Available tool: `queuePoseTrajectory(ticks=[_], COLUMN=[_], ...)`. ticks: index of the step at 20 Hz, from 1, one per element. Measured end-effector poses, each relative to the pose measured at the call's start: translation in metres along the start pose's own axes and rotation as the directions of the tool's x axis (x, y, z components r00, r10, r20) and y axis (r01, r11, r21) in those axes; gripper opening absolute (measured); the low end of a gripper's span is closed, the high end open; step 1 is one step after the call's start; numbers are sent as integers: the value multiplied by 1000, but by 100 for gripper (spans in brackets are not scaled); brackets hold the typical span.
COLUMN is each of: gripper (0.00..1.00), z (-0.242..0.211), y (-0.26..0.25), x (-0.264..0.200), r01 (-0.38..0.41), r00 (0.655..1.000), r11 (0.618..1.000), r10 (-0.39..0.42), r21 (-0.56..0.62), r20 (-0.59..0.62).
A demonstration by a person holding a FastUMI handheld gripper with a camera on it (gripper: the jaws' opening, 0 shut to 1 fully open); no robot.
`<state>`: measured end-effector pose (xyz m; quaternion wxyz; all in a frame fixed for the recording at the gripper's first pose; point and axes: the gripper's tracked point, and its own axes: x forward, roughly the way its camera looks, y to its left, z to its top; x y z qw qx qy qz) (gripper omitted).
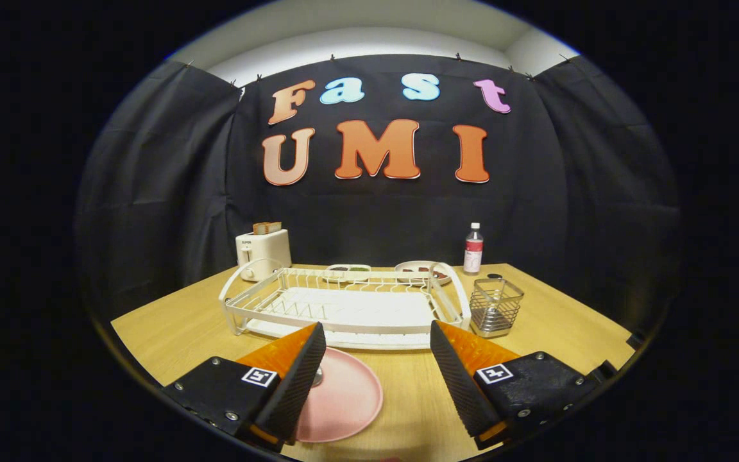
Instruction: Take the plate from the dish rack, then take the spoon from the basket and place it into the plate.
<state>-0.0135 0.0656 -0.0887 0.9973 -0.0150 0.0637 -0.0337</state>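
The tool (377, 372) stood open and empty; the plate (344, 398) lay on the surface by its left finger, a spoon's bowl seemingly on it.

The gripper (377, 350) hangs with its fingers spread wide, nothing between them but bare table (421, 398); just ahead, the dish rack (344, 308) blocks the middle; the wire basket (495, 307) stands just beside its right end; the pink plate (344, 398) lies flat by the left finger; open tabletop runs along both outer sides; toaster (263, 251) and bottle (473, 248) stand beyond, near the wall.
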Motion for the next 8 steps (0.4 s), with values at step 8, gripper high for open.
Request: queuePoseTrajectory(ticks=[8], gripper=[97], z=[9], y=[-80], x=[-9], r01=[107], r00=[994], r11=[994], r10=[-108], r21=[26], r20=[6])
